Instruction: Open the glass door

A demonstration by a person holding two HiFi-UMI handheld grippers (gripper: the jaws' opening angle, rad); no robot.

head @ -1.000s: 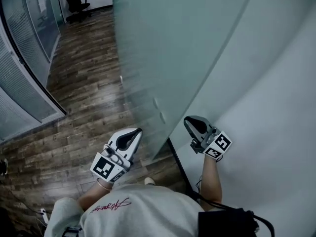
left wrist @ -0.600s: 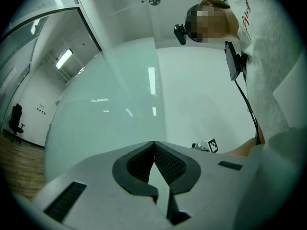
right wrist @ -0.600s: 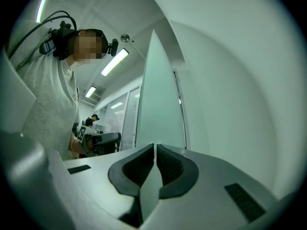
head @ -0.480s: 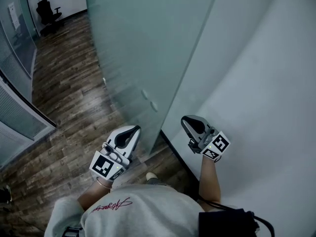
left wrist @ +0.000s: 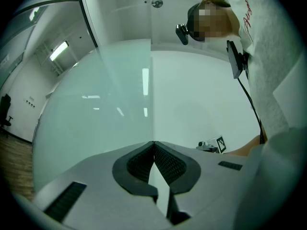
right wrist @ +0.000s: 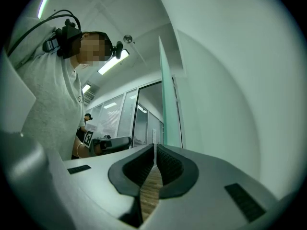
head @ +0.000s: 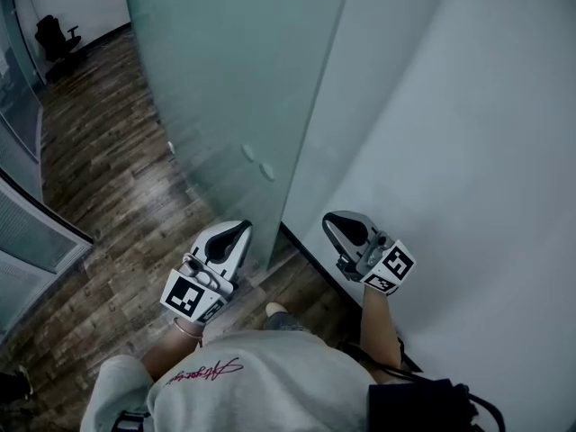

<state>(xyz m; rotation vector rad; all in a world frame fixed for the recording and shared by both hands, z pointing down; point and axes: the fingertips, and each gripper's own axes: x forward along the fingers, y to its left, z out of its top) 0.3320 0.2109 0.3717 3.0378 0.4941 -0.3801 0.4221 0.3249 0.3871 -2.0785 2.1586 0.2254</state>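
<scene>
Glass door [head: 234, 79] is pictured standing open, a tall frosted pane set upright with its long axis vertical and its free edge turned toward the person. In the head view the pane is seen running from the upper left down to a point on the wooden floor [head: 108, 178] between the two grippers. The left gripper [head: 243, 229] is held just beside the door's lower corner, on the frosted face; whether glass is touched cannot be told. The right gripper [head: 335, 220] is held on the far side of that edge, close to the white wall [head: 468, 151].

Both pairs of jaws are shown closed, tip against tip, with nothing gripped between them. In the left gripper view the door [left wrist: 96, 119] is spread ahead of the jaws and to their left, and its vertical edge is seen rising straight above the left gripper [left wrist: 153, 143]. In the right gripper view the door [right wrist: 168, 104] is seen edge-on as a thin green strip, ahead of the closed tips of the right gripper [right wrist: 154, 145] and slightly to their right.

Two small pale fittings [head: 255, 162] are carried on the pane, ahead of the left jaws. An office chair [head: 56, 36] is seen far beyond the door, and a glazed partition [head: 27, 232] is seen well left of the left gripper.
</scene>
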